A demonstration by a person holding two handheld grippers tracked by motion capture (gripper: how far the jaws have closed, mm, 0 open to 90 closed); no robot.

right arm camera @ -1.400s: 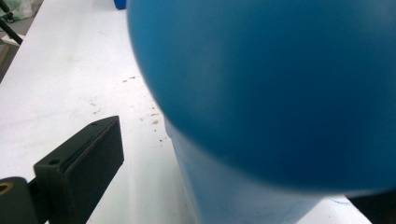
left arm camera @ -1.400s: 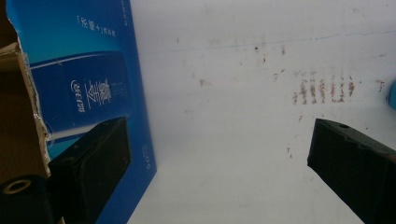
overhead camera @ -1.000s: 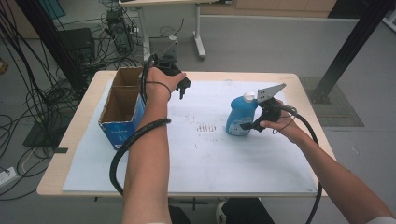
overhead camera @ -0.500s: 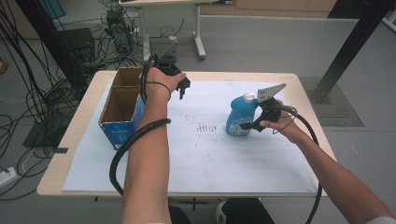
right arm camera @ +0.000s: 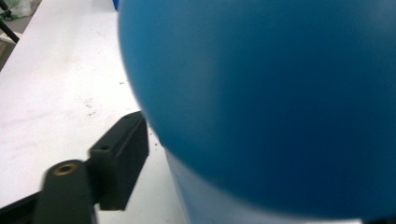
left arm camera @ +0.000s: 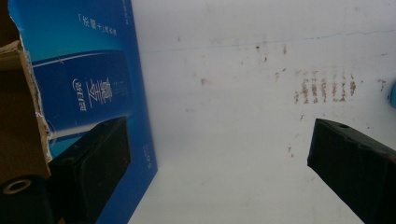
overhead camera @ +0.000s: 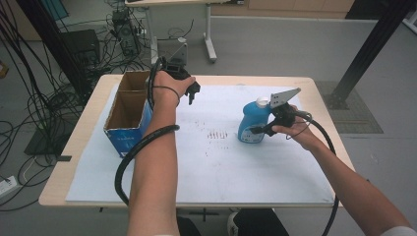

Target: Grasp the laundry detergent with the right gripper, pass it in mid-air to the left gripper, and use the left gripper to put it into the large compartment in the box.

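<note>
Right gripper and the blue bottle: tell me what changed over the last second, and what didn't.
The right gripper has just been closing its jaws around the blue bottle; in the right gripper view one finger sits at the bottle's side, though firm contact cannot be told. Neither hand moved. The bottle stands upright in place, and the left gripper hangs open beside the cardboard box.

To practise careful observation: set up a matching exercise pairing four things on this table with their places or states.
1. blue plastic bottle
2. open blue cardboard box
3. left claw
4. white sheet

a. covers the tabletop
b. jaws wide, nothing between
c. at the table's left
d. upright, between the right claw's jaws, which have just been closing

Pairs: 1-d, 2-c, 3-b, 4-a
</note>
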